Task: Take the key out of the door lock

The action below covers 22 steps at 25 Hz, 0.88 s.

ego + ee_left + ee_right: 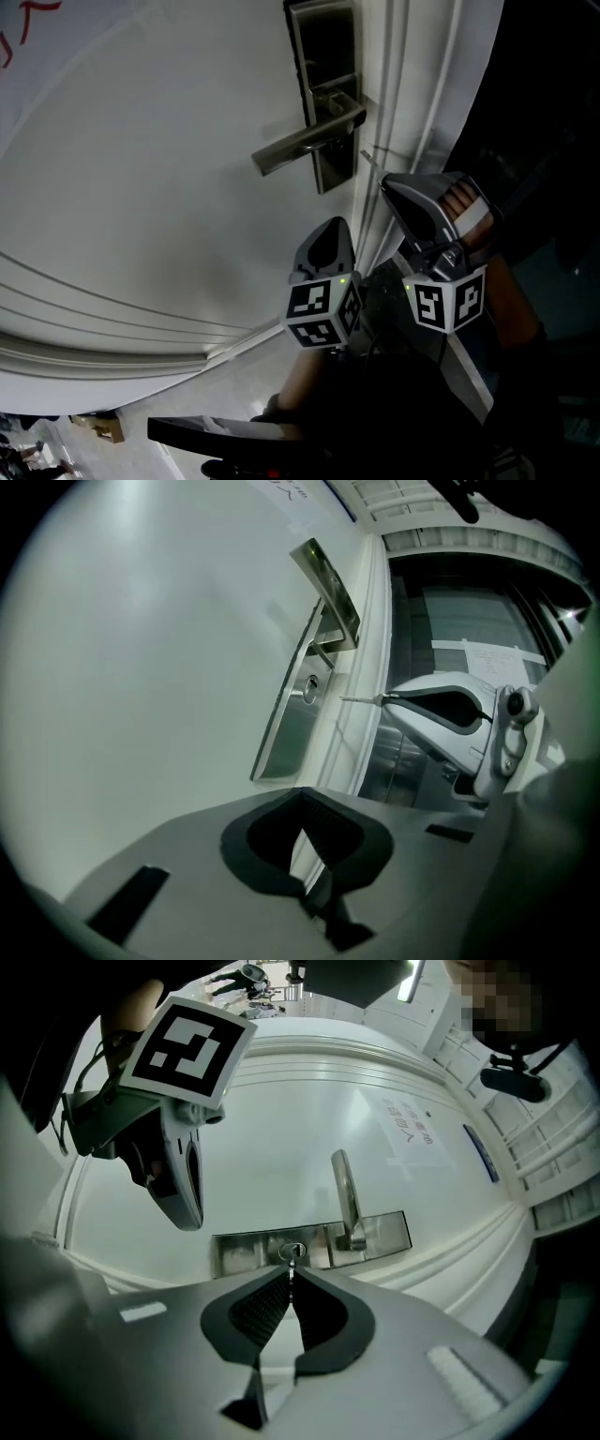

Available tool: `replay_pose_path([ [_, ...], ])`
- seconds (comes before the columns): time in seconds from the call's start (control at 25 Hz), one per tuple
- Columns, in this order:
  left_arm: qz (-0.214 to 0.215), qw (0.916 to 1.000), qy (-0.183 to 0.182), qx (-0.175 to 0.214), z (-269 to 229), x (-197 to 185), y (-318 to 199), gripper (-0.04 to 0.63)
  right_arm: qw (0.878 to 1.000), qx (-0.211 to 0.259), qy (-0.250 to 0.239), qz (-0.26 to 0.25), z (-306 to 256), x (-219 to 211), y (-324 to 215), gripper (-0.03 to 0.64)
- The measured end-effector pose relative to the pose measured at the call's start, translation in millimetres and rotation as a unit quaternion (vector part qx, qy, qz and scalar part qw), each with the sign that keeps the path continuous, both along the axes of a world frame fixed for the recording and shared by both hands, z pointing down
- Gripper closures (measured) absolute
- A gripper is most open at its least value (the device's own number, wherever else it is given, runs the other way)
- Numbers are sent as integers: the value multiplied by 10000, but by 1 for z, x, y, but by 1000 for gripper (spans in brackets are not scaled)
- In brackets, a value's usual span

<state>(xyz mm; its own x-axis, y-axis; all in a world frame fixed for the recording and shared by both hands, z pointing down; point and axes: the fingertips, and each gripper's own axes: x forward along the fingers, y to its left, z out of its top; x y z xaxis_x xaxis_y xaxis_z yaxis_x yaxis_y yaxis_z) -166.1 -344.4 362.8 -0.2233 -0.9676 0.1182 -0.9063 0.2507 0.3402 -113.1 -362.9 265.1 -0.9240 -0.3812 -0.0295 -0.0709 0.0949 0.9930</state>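
Looking down in the head view, I see the right gripper [387, 181] near the lock plate [330, 103] of the door [141, 169], and the left gripper [325, 234] lower. In the left gripper view, its fingers are together on nothing. The key [359, 700] points at the plate, with its tip just off it. In the right gripper view, the fingers clamp the key in front of the keyhole [292, 1251].

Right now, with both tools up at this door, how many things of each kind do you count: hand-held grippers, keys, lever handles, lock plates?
hand-held grippers: 2 (left hand-held gripper, right hand-held gripper)
key: 1
lever handle: 1
lock plate: 1
total: 5
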Motion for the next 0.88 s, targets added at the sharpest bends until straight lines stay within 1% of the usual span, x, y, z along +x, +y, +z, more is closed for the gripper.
replay_pose_path([
  [0.28,292,9995,-128,27,-1,20,-8,595,9964,-619,-375,432,8,28,-13,604],
  [0.44,448,9988,-177,112,-4,31,-14,595,9878,-1226,-681,671,18,46,-16,604],
  [0.52,497,9984,-207,162,-7,35,-17,595,9802,-1570,-890,809,24,56,-19,604],
  [0.64,602,9977,-247,213,-10,44,-22,595,9631,-2143,-1306,974,30,71,-26,604],
  [0.8,827,9959,-284,210,-11,58,-32,595,9407,-2601,-1735,1316,33,95,-41,604],
  [0.88,955,9945,-355,238,-15,66,-36,595,9291,-2836,-1941,1365,34,105,-43,604],
])
